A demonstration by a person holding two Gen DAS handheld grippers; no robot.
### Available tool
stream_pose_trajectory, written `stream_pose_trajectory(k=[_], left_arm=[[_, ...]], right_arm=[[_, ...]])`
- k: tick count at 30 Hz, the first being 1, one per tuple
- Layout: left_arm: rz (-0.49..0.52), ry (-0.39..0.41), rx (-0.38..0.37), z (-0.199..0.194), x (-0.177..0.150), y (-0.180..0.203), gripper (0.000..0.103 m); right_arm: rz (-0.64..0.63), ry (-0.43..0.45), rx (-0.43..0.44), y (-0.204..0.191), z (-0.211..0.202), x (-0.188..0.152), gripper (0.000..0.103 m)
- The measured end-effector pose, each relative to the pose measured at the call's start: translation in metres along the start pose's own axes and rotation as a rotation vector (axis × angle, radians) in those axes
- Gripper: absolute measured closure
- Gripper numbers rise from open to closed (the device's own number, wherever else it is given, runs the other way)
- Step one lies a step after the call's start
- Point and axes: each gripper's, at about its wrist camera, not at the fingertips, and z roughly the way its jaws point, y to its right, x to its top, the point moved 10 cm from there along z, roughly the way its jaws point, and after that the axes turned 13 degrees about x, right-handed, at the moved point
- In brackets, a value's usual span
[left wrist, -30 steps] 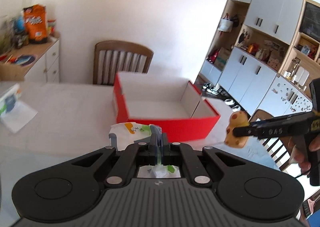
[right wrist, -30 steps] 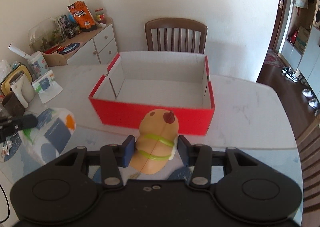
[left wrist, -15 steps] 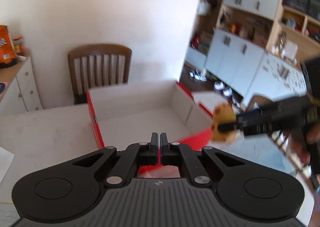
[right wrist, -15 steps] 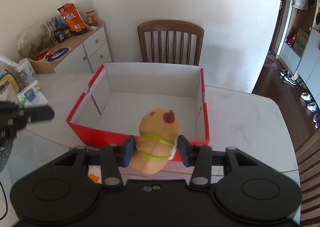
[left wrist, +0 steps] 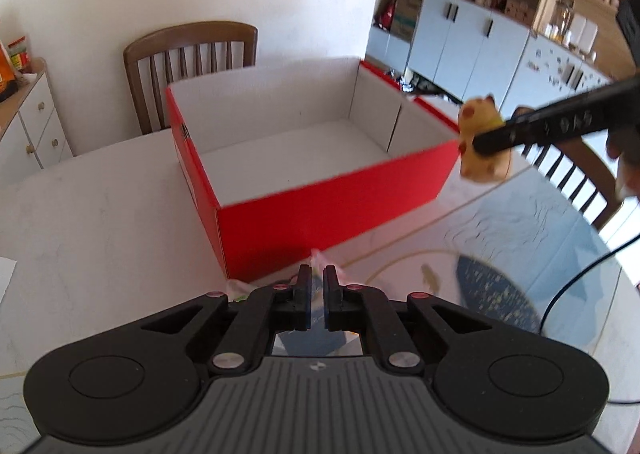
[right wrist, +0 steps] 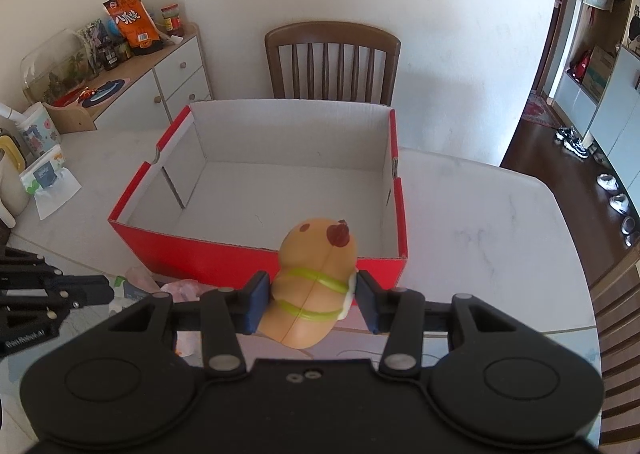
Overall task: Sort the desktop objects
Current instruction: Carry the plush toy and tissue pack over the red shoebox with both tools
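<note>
The red box (right wrist: 256, 258), white inside, sits at mid-frame on the table (right wrist: 480, 222) and holds nothing: sorting has barely begun. The right gripper (right wrist: 312, 300) clamps a tan toy (right wrist: 316, 278), rounded, with brown spots and green bands, at lower centre just short of the box's near wall. The left gripper (left wrist: 316, 294) is nearly closed with nothing visibly gripped, above a soft packet (right wrist: 138, 282) lying before the box, not yet sorted.

A home dining room: wooden chair (right wrist: 332, 58), snack-laden sideboard (right wrist: 160, 74), cupboards (left wrist: 472, 38).
</note>
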Motion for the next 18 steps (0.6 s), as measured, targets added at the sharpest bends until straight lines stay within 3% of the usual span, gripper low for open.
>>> stream_pose_trajectory(k=[2,4,6,13,18], left_arm=[[0.012,-0.009,0.009,0.006,-0.004,-0.001,0.093],[0.011,-0.013,0.017,0.011,-0.005,-0.004,0.075],[-0.002,-0.016,0.018,0.014,-0.007,-0.007,0.023],[-0.030,-0.039,0.047,0.034,-0.009,-0.021,0.022],[-0.043,-0.115,0.014,0.059,-0.020,-0.023,0.022]], right_arm=[[0.005,-0.003,-0.004,0.002,0.001,-0.001,0.057],[0.005,-0.005,-0.004,0.004,0.001,-0.001,0.057],[0.006,-0.008,-0.005,0.005,0.002,-0.001,0.057],[0.006,-0.015,-0.006,0.007,0.006,0.000,0.056],[0.003,-0.022,-0.003,0.006,0.010,-0.001,0.056]])
